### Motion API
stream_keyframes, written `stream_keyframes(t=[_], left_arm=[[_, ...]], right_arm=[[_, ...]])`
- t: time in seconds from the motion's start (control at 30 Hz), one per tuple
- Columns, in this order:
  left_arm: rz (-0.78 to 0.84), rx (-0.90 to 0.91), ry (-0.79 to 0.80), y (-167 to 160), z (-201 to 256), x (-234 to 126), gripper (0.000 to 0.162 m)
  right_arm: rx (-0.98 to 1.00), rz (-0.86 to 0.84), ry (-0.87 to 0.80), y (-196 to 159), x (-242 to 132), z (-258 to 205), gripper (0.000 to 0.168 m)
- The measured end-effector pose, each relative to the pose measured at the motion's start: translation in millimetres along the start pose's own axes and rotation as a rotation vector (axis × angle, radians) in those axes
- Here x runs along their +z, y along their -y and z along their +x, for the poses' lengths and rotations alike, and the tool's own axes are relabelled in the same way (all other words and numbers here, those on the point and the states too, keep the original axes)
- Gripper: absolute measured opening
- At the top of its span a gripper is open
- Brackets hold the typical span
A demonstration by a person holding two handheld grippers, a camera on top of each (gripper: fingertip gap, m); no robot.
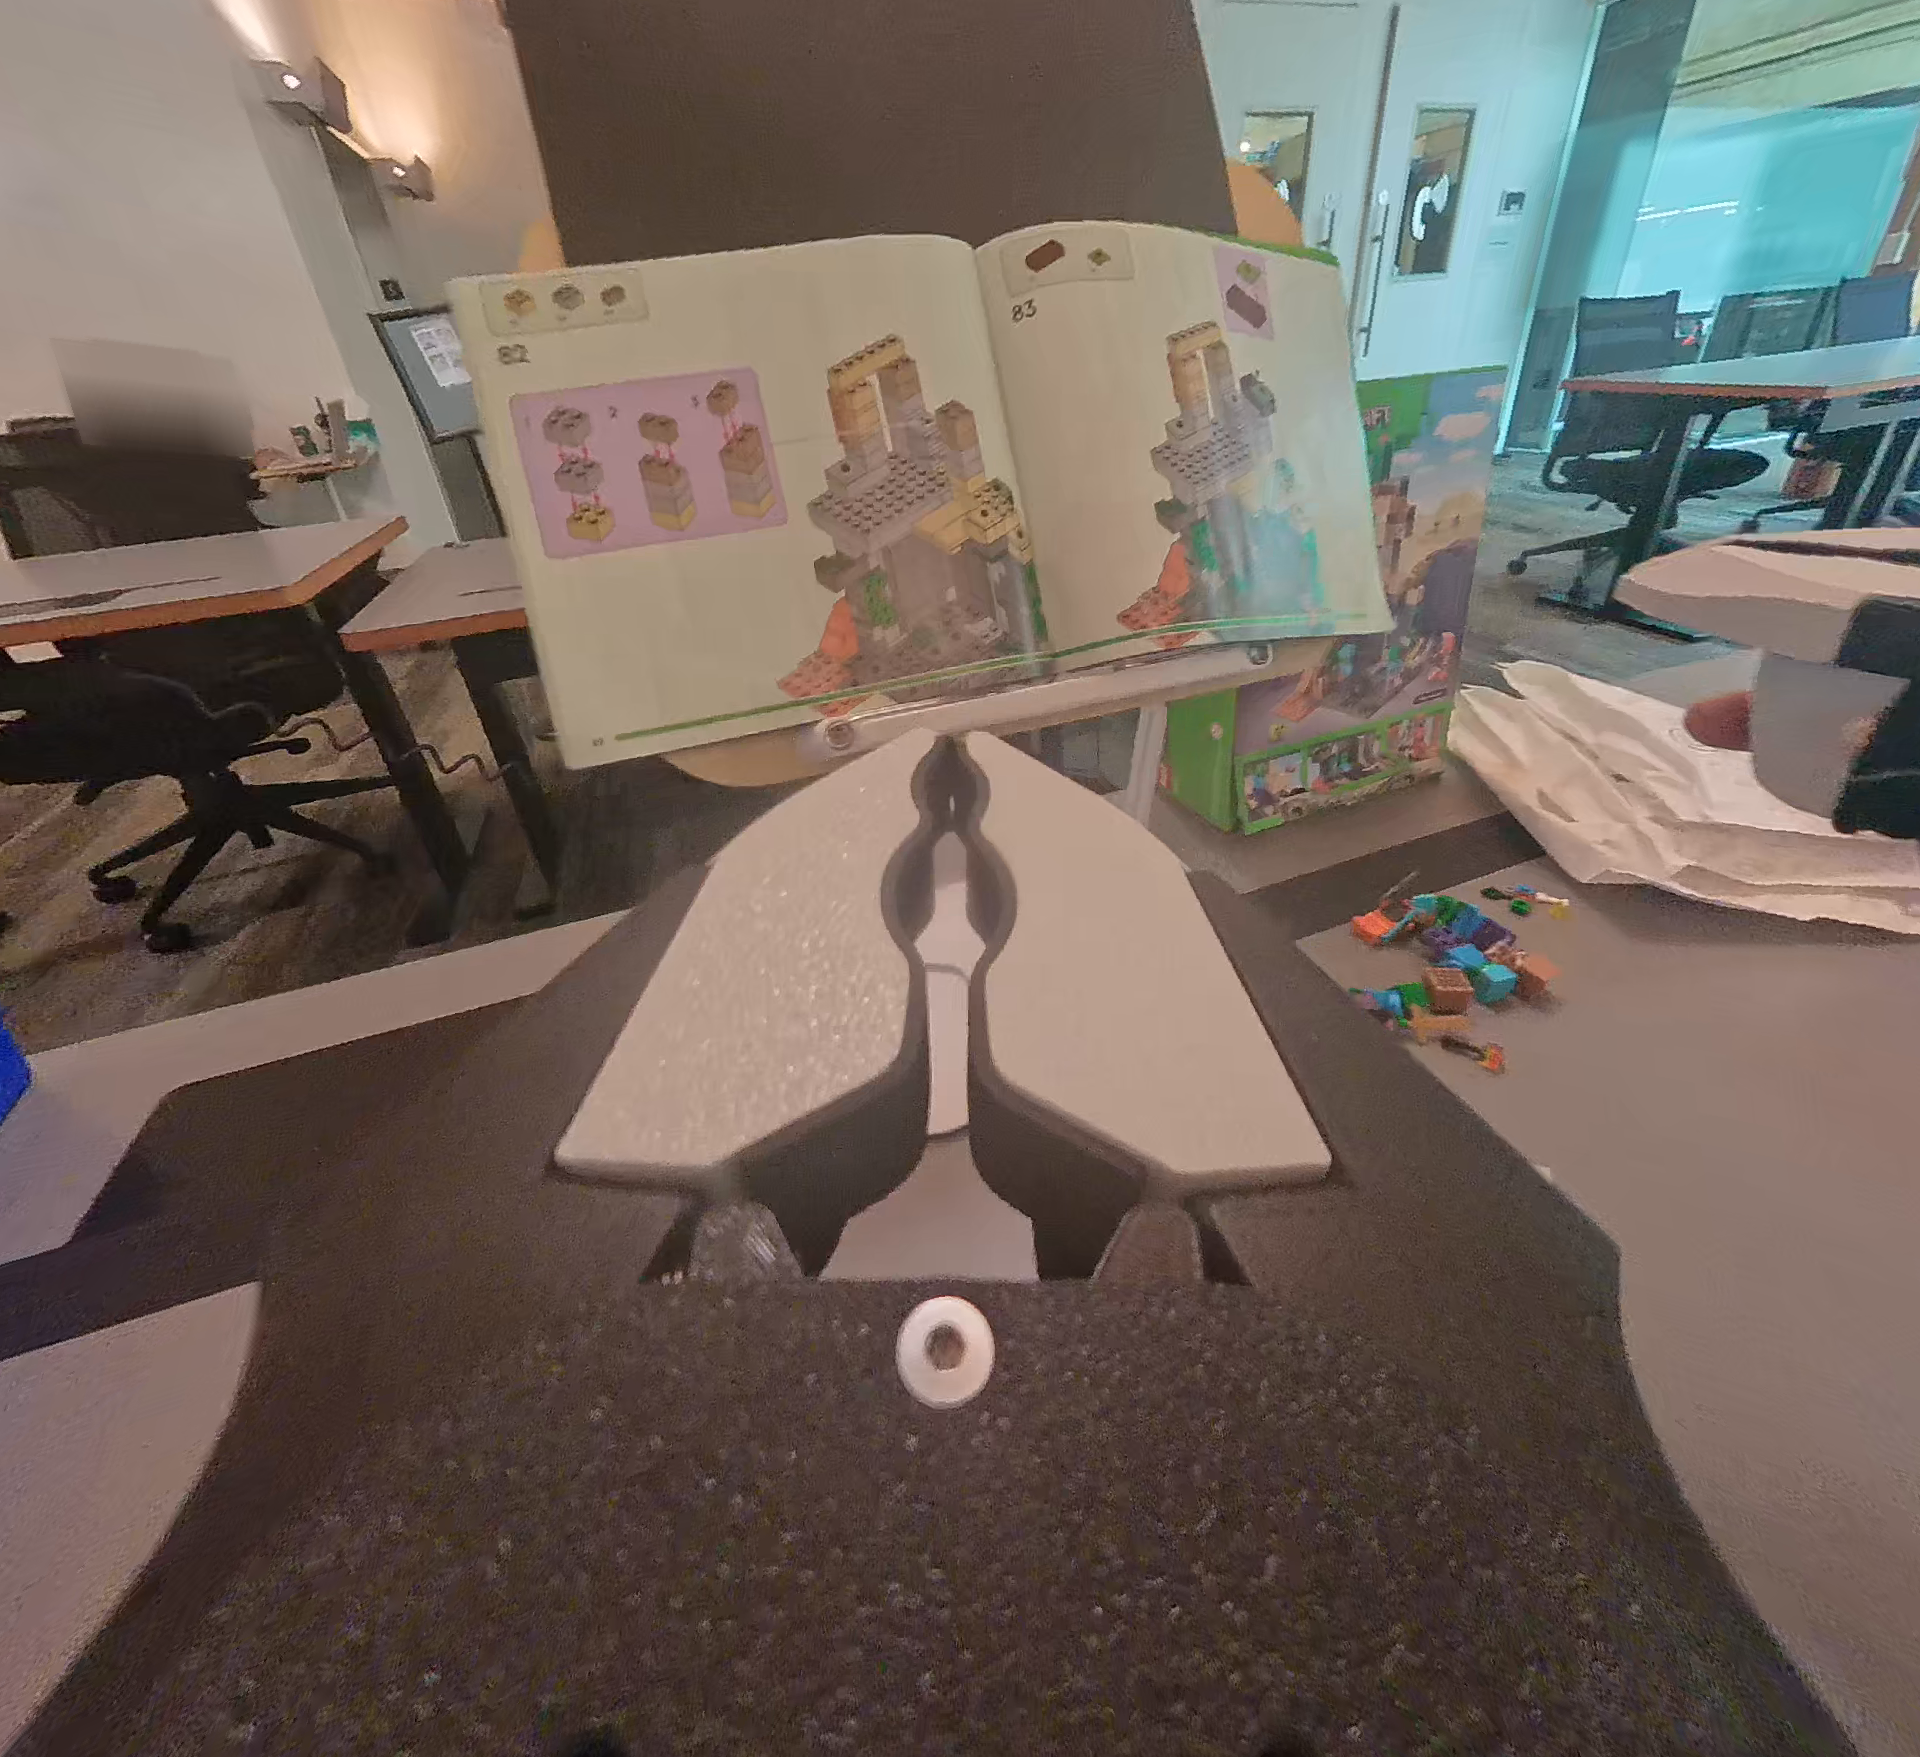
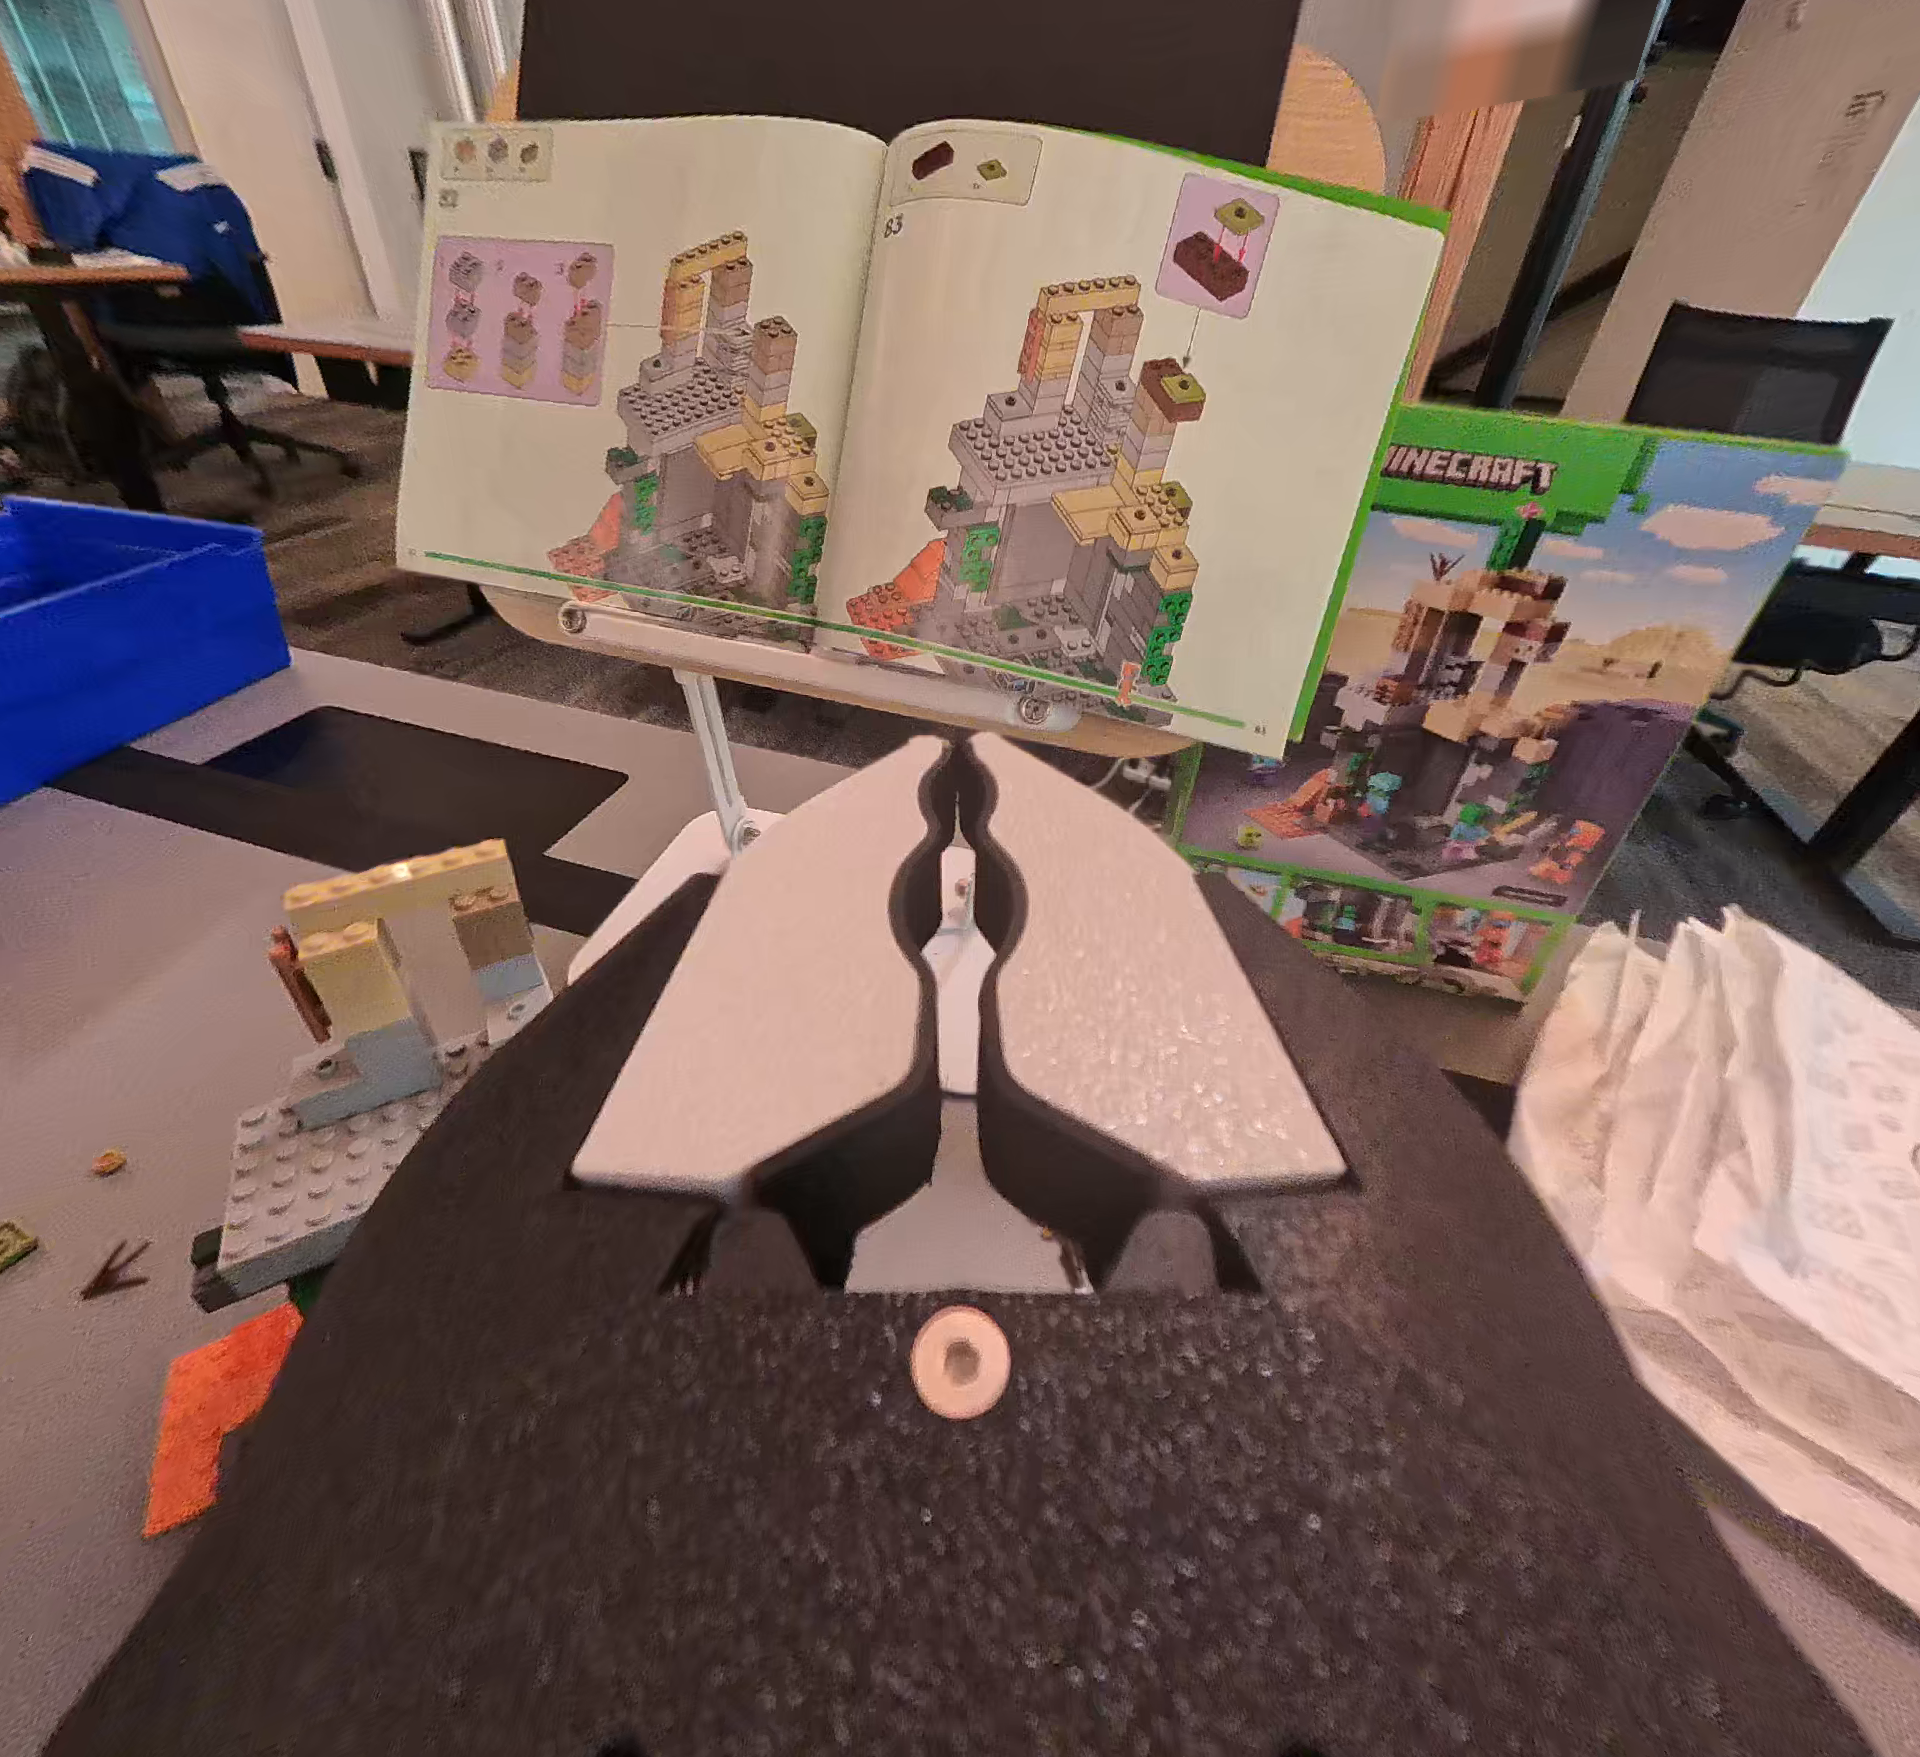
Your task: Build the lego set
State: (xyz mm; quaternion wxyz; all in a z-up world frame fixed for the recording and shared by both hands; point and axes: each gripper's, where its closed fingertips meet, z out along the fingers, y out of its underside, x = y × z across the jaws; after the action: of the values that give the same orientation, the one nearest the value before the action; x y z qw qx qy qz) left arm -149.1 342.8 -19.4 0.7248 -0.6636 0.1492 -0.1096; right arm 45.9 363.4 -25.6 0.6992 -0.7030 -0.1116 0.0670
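Note:
An open instruction booklet (image 1: 914, 471) stands on a white stand, straight ahead in both views (image 2: 914, 419). My left gripper (image 1: 954, 751) is shut and empty, raised above the table and pointing at the booklet. My right gripper (image 2: 956, 757) is shut and empty too, also aimed at the booklet. The partly built model (image 2: 384, 1032), tan and grey bricks on a grey plate, stands low to the left of my right gripper. A heap of small coloured pieces (image 1: 1455, 959) lies on the table to the right of my left gripper. The other gripper (image 1: 1808, 658) shows at the right edge of the left wrist view.
The set's box (image 2: 1507, 699) stands right of the booklet, also in the left wrist view (image 1: 1340, 710). White paper bags (image 2: 1725, 1219) lie at the right. A blue bin (image 2: 114, 627) sits at the left. An orange plate (image 2: 208, 1406) and small loose bits (image 2: 109, 1276) lie nearby. Desks and office chairs (image 1: 187, 699) stand behind. The grippers' ends are close to 20 cm from one another. The orange plate (image 2: 208, 1406) is about 25 cm from my left fingertips.

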Motion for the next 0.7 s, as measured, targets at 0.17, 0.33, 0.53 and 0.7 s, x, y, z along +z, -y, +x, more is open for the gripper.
stream_keyframes(t=[0.17, 0.33, 0.53, 0.7], left_arm=[[0.042, -0.033, -0.001, -8, -6, -3, 0.003], [0.014, -0.02, -0.02, -17, -3, 2, 0.006], [-0.035, 0.026, -0.019, -25, -3, 4, 0.0], [-0.069, 0.028, -0.006, -29, -2, 7, 0.0]], right_arm=[[-0.061, 0.06, -0.006, 10, -6, 10, 0.0], [-0.065, 0.101, 0.035, 21, -10, -3, 0.0], [-0.083, 0.109, 0.086, 19, -9, -33, 0.0], [-0.11, 0.081, 0.063, 7, -1, -34, 0.003]])
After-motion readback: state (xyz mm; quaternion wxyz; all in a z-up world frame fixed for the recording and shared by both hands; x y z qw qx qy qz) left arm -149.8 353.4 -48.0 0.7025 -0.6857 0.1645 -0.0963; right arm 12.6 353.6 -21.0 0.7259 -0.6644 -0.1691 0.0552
